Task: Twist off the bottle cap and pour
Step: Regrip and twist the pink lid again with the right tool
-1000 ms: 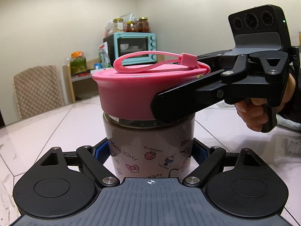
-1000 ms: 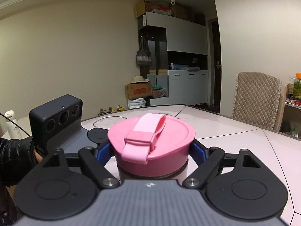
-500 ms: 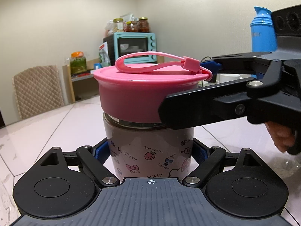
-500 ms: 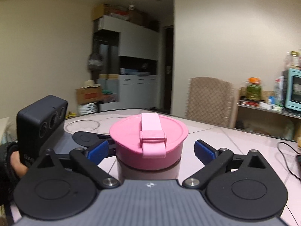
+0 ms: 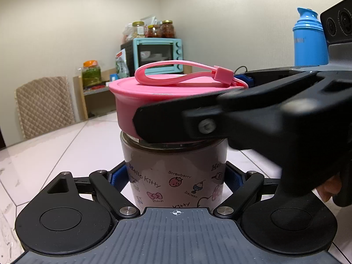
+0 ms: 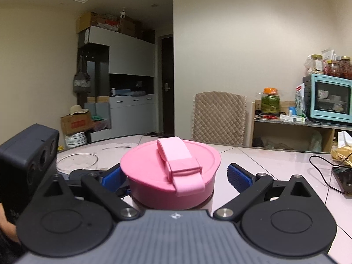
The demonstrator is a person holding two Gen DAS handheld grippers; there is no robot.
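Observation:
A Hello Kitty bottle (image 5: 176, 173) with brown liquid stands upright on the white table. Its wide pink cap (image 5: 154, 101) with a pink strap (image 5: 182, 74) sits on top. My left gripper (image 5: 176, 176) is shut on the bottle's body, blue pads against both sides. My right gripper (image 6: 173, 176) is open around the cap (image 6: 162, 176); its blue pads (image 6: 237, 176) stand apart from the cap's rim. In the left wrist view the right gripper's black finger (image 5: 176, 123) crosses the front of the cap.
A glass bowl (image 6: 77, 161) sits on the table beyond the left gripper. A phone with a cable (image 6: 343, 176) lies at the right. A blue thermos (image 5: 310, 41) stands far right. A quilted chair (image 6: 219, 116) and a shelf with a teal oven (image 5: 158, 55) are behind.
My right gripper has opened: its pads gripped the cap a second ago and now stand apart from it. It has also swung round the cap clockwise. The left gripper and bottle stayed still.

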